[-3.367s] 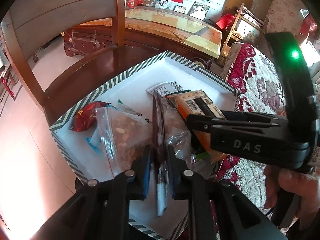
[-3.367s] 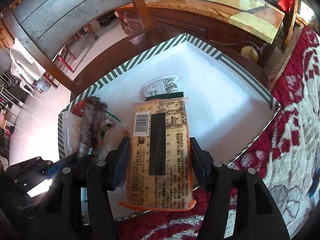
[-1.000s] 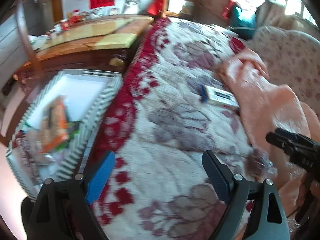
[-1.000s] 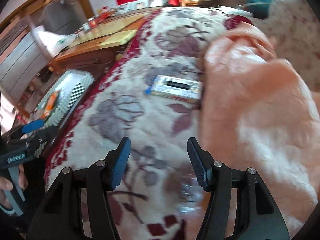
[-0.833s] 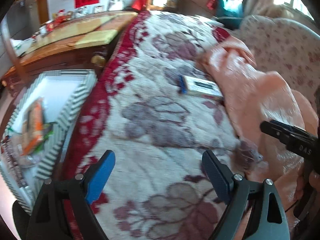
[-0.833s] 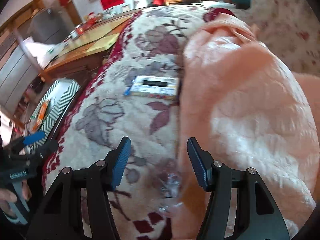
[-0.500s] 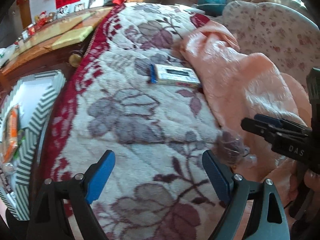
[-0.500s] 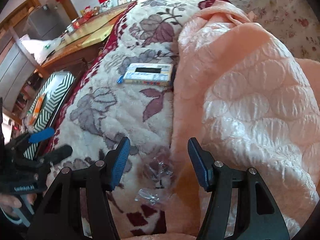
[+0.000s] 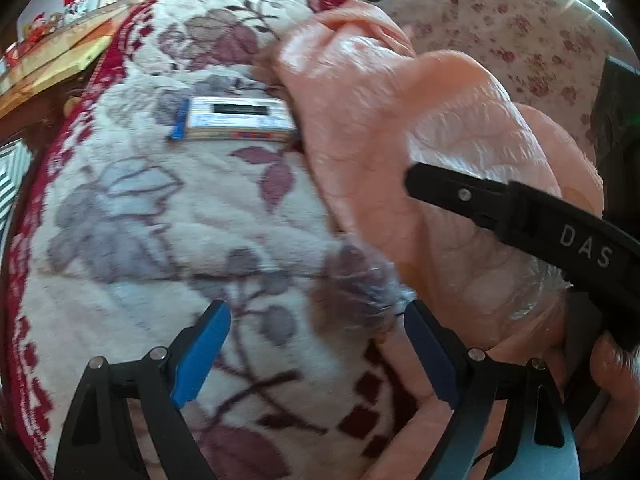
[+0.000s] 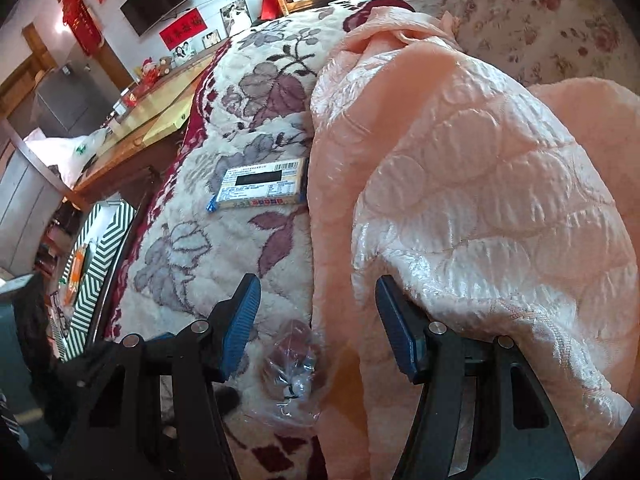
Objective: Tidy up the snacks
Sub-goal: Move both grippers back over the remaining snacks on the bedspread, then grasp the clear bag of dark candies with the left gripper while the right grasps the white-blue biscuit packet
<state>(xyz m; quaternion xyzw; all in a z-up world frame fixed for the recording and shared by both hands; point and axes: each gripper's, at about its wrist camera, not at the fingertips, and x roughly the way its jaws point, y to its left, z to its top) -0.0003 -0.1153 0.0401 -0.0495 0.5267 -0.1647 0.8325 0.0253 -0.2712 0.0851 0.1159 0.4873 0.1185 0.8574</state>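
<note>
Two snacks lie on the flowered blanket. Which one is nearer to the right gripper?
The clear plastic bag with dark pieces inside, just before the right gripper, beside the pink quilt. The flat printed packet lies farther up the blanket.

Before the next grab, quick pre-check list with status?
1. Left hand-held gripper open, empty: ok.
2. Right hand-held gripper open, empty: ok.
3. Clear snack bag in view, just below the right hand-held gripper's pads: ok.
4. Bag clear of the peach quilt: not ok, it lies against the quilt's edge.
5. Biscuit pack unobstructed on the floral blanket: ok.
6. Room left in the striped box: cannot tell.
</note>
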